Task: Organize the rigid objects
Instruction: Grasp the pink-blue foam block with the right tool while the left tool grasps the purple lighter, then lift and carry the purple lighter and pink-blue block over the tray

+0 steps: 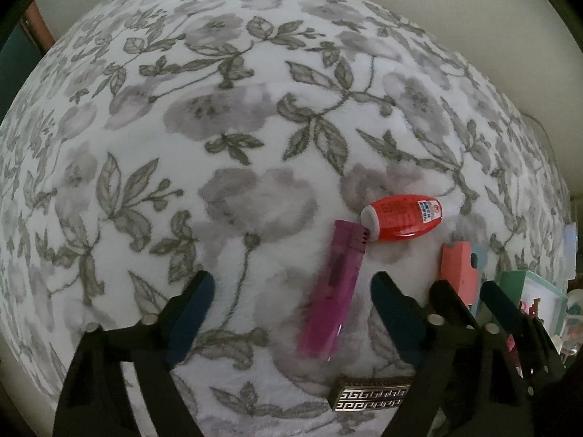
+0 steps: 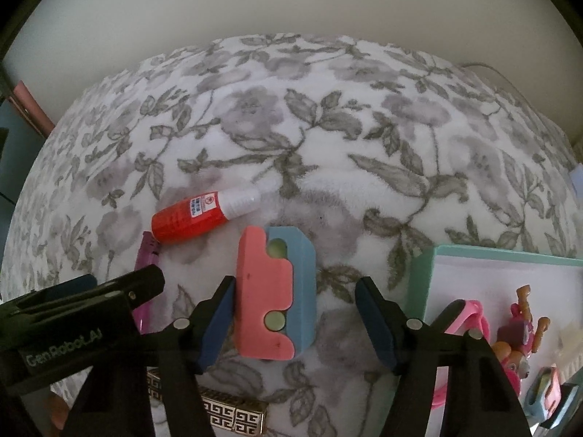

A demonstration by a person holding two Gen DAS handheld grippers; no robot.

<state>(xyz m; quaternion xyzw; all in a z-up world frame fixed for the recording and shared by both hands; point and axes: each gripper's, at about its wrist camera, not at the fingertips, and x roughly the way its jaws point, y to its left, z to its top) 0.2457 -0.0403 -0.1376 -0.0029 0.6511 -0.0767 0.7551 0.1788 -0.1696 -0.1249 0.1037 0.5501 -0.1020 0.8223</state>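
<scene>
We hold both grippers low over the floral blanket [image 2: 328, 116]. Our right gripper [image 2: 293, 318] is spread wide and empty around the pink-and-blue block [image 2: 273, 291]; its left finger is just beside the pink face, the right one well apart. Closing unevenly could shove the block sideways on the soft pile, or skew it. Our left gripper [image 1: 291, 302], also wide and holding nothing, straddles the purple lighter [image 1: 333, 287], which lies tilted across the gap and could twist out. A patterned metal bar [image 1: 368, 395] lies nearest us. The red bottle [image 1: 400, 216] touches the lighter's far end, so lifting may roll it. The mint tray [image 2: 430, 276] of toys sits at the blanket's right edge.
</scene>
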